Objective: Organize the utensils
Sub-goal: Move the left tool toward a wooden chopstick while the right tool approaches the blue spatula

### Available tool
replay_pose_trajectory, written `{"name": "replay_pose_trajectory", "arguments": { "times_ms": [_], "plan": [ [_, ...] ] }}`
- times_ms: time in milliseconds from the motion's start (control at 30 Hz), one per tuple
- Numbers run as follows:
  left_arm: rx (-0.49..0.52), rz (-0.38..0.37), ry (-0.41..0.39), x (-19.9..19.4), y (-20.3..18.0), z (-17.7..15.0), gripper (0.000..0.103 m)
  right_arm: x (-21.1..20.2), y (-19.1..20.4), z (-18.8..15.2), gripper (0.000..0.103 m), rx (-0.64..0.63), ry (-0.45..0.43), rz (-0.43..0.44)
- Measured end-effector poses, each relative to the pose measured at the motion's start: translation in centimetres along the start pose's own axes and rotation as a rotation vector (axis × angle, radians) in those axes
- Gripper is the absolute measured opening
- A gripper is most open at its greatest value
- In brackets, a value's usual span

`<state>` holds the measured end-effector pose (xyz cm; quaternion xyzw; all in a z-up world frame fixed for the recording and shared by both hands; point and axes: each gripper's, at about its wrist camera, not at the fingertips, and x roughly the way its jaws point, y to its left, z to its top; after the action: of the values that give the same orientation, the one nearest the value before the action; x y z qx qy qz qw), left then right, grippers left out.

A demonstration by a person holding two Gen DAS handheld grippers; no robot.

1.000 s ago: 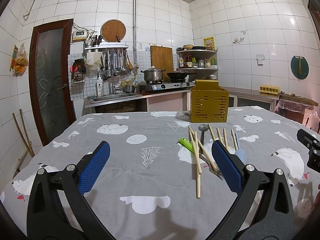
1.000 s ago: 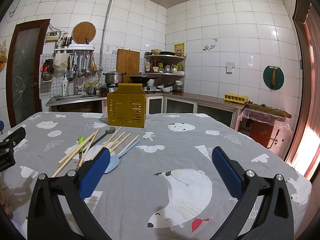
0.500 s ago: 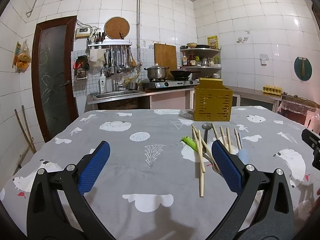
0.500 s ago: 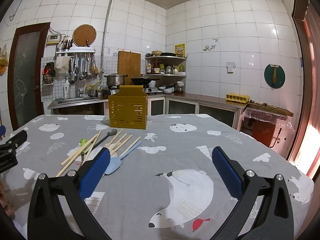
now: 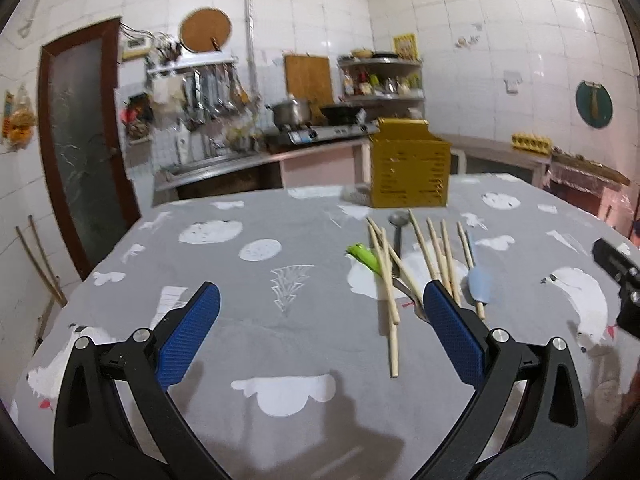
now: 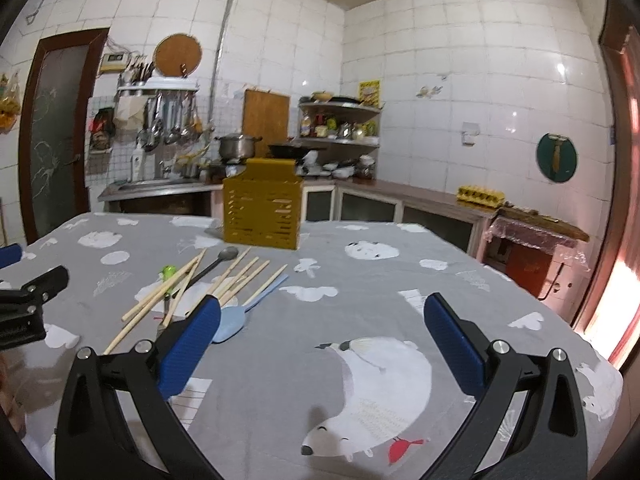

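Both sets of jaws stand spread wide with nothing between them: we see the left gripper [image 5: 318, 324] and the right gripper [image 6: 320, 330] hovering above the worktop [image 5: 248, 320], which is covered by a grey cloth printed with white animals. We take the yellow slotted utensil holder [image 6: 262, 218] as our landmark; it stands upright toward the far side of the worktop. Just in front of the holder lies a loose scatter of utensils: several wooden chopsticks [image 5: 386, 276] crossing one another, a dark-handled metal spoon [image 6: 216, 262] with its bowl nearest the holder, a green-handled item [image 5: 366, 256] partly under the chopsticks, and a pale blue spatula [image 6: 232, 320] on the side of the scatter farthest from the holder. A fork [image 5: 408, 292] shows partly beneath the chopsticks. Behind the holder we see a kitchen counter with a stove and pot [image 6: 236, 146].
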<state>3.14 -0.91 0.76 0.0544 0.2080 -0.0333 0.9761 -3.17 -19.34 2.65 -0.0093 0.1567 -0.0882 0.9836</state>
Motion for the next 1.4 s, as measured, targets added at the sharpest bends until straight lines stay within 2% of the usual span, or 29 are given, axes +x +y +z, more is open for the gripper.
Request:
{"name": "replay_pose_trajectory", "arguments": {
  "times_ms": [133, 367, 500, 633, 733, 900, 1033, 1200, 1300, 1367, 1400],
  "plan": [
    [0.014, -0.017, -0.001, 1.3, -0.1, 2.2, 0.098, 1.9, 0.1, 1.4, 0.099, 0.013, 0.036, 0.029],
    [0.092, -0.037, 0.050, 5.4, -1.1, 6.2, 0.098, 5.2, 1.0, 4.7, 0.099, -0.019, 0.043, -0.062],
    [-0.009, -0.126, 0.110, 8.4, 0.2, 8.3, 0.098, 8.7, 0.7, 6.5, 0.099, 0.002, 0.089, -0.070],
    [-0.024, -0.078, 0.082, 10.4, 0.3, 9.5, 0.098, 12.5, 0.0, 6.8, 0.099, 0.060, 0.158, -0.073],
    [-0.019, -0.116, 0.131, 12.6, 0.4, 10.0, 0.098, 16.0, -0.3, 6.4, 0.099, 0.100, 0.237, -0.095],
    [0.053, -0.067, 0.211, 17.1, -0.2, 9.8, 0.098, 21.2, 0.0, 4.8, 0.099, 0.099, 0.388, -0.109],
    [0.089, -0.032, 0.302, 20.8, -0.8, 9.1, 0.098, 23.1, -0.1, 4.1, 0.099, 0.135, 0.427, -0.110],
    [0.077, -0.069, 0.379, 23.2, -1.8, 8.3, 0.098, 24.8, 0.2, 3.5, 0.098, 0.139, 0.494, -0.124],
    [0.044, -0.086, 0.427, 24.4, -2.2, 7.8, 0.086, 25.0, 0.8, 3.4, 0.098, 0.124, 0.495, -0.122],
    [0.043, -0.084, 0.460, 25.1, -2.3, 7.4, 0.074, 24.8, 1.3, 3.4, 0.098, 0.080, 0.475, -0.144],
    [0.043, -0.082, 0.480, 25.5, -2.3, 7.0, 0.071, 24.8, 1.6, 3.4, 0.098, 0.056, 0.469, -0.154]
  ]
}}
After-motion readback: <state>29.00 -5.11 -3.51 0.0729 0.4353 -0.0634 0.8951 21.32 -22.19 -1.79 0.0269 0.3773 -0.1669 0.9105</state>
